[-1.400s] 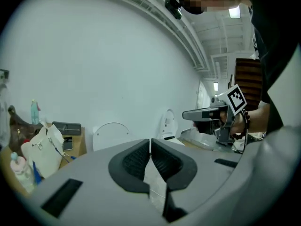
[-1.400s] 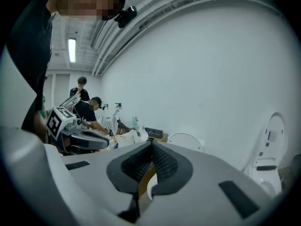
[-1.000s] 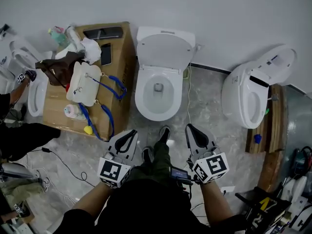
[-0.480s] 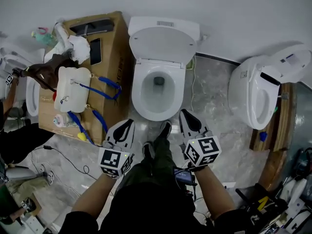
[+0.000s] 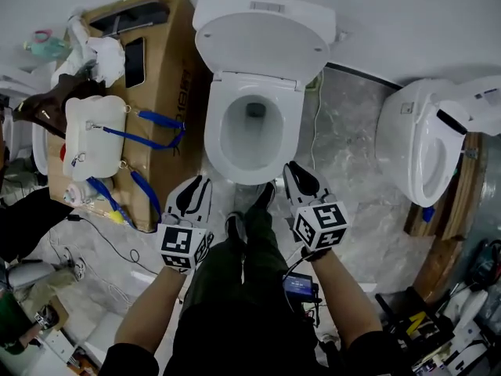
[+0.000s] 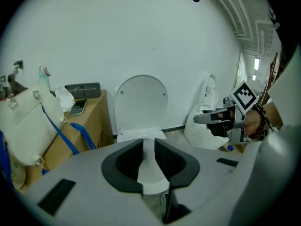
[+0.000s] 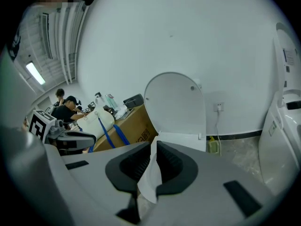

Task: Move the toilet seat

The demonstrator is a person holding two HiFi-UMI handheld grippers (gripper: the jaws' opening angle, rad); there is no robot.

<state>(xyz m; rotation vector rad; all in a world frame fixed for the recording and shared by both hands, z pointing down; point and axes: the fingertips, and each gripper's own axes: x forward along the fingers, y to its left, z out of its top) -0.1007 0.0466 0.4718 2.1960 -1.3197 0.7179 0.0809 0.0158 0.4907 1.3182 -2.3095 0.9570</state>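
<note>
A white toilet (image 5: 250, 131) stands against the wall, and its lid (image 5: 262, 41) is raised upright. I cannot tell whether the seat ring lies on the bowl or stands up with the lid. My left gripper (image 5: 192, 198) hovers just short of the bowl's front left; its jaws are opening a little, with nothing between them (image 6: 149, 147). At the bowl's front right my right gripper (image 5: 301, 182) is shut and empty (image 7: 154, 154). Neither gripper touches the toilet. The lid (image 6: 141, 100) shows ahead of the left gripper.
A cardboard box (image 5: 168, 92) stands close to the toilet's left, carrying a white bag (image 5: 94, 135) with blue straps and a phone (image 5: 135, 61). A second toilet (image 5: 419, 151) stands to the right beside wooden boards (image 5: 462, 210). My shoes (image 5: 262, 198) are between the grippers.
The view has closed in on the toilet. Both grippers have moved forward and now sit right at the front of the bowl.
</note>
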